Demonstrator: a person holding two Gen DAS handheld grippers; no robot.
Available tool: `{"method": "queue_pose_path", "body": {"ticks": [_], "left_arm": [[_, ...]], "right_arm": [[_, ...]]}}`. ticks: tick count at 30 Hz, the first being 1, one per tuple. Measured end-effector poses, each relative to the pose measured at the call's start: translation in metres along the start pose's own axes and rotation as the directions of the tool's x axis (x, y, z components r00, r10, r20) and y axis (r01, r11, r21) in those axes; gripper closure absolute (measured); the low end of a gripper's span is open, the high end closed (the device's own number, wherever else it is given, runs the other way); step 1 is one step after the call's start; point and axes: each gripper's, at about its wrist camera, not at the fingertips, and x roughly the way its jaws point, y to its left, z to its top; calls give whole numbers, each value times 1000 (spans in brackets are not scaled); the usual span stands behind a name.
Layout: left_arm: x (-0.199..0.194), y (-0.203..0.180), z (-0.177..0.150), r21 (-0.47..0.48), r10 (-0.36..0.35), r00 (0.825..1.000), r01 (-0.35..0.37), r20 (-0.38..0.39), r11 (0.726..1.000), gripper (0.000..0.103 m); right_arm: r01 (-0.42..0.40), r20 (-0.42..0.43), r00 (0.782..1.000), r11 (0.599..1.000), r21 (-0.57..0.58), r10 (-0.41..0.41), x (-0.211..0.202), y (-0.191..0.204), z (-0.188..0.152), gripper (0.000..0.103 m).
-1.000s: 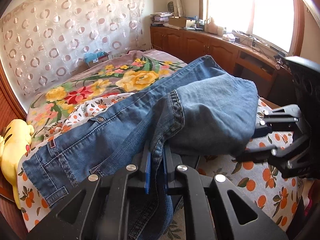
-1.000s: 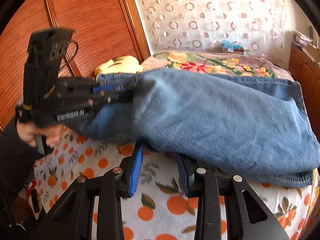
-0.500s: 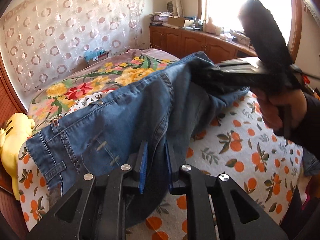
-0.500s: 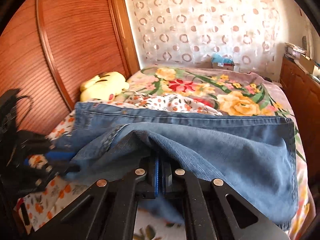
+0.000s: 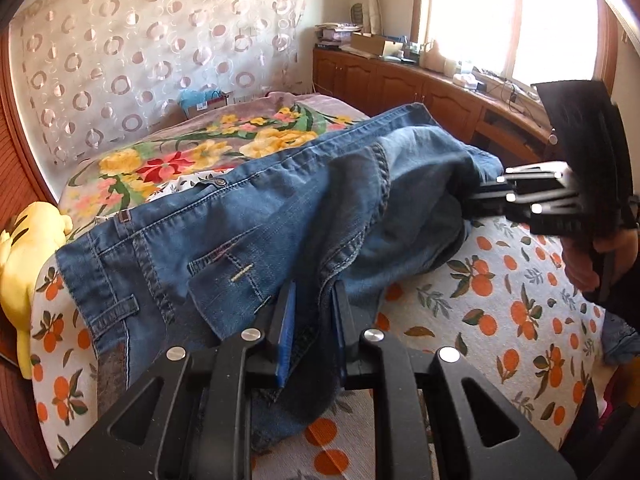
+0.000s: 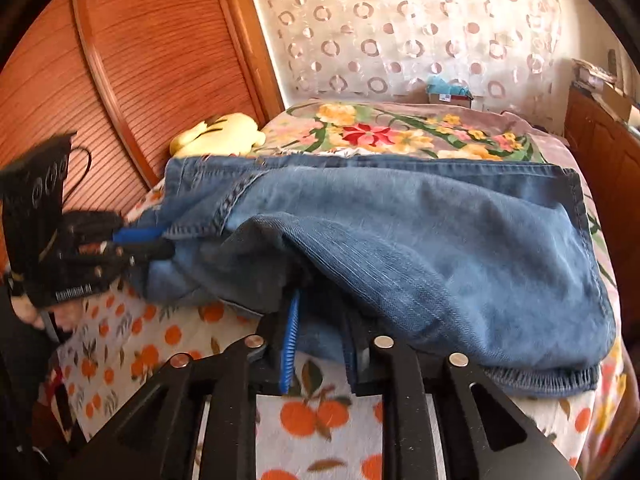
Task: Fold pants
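Note:
Blue jeans (image 5: 256, 236) lie across the bed, with one leg (image 6: 440, 248) folded back over the other. Low in the left wrist view, my left gripper (image 5: 312, 320) is shut on a bunch of denim near the back pocket; the right wrist view shows it too (image 6: 140, 240), at the left edge of the pile. My right gripper (image 6: 320, 340) is at the near fold of the leg. Its jaws are opening, and denim hangs loosely between the blue pads (image 6: 290, 336). From the left wrist view it (image 5: 476, 200) reaches into the cloth from the right.
The bed wears an orange-print sheet (image 5: 500, 312) and a floral blanket (image 5: 224, 148). A yellow plush toy (image 5: 24, 256) lies at the wooden headboard side (image 6: 140, 60). Wooden cabinets (image 5: 400, 84) run under the window. A hand (image 5: 600, 256) holds the right gripper's handle.
The right gripper closed on the folded leg, lifted it, then came back down to the right, and its jaws have parted. The left gripper keeps its hold and has slid a little along the jeans.

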Motion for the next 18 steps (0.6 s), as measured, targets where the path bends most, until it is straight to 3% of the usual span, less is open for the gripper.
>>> {"method": "queue_pose_path", "body": {"ticks": [9, 12, 14, 18], "left_arm": [[-41, 19, -27, -75, 80, 996, -77, 33, 994, 85], [-53, 32, -41, -116, 112, 993, -107, 37, 988, 71], [-57, 41, -51, -139, 129, 991, -123, 34, 983, 51], [-57, 54, -69, -183, 155, 988, -152, 2, 971, 48]], "right_arm": [[-31, -1, 1000, 999, -20, 31, -17, -3, -1, 80], [-50, 19, 999, 999, -11, 50, -33, -6, -17, 80], [-56, 20, 998, 998, -16, 56, -35, -4, -22, 80], [-67, 7, 998, 997, -37, 67, -29, 1, -27, 80]]}}
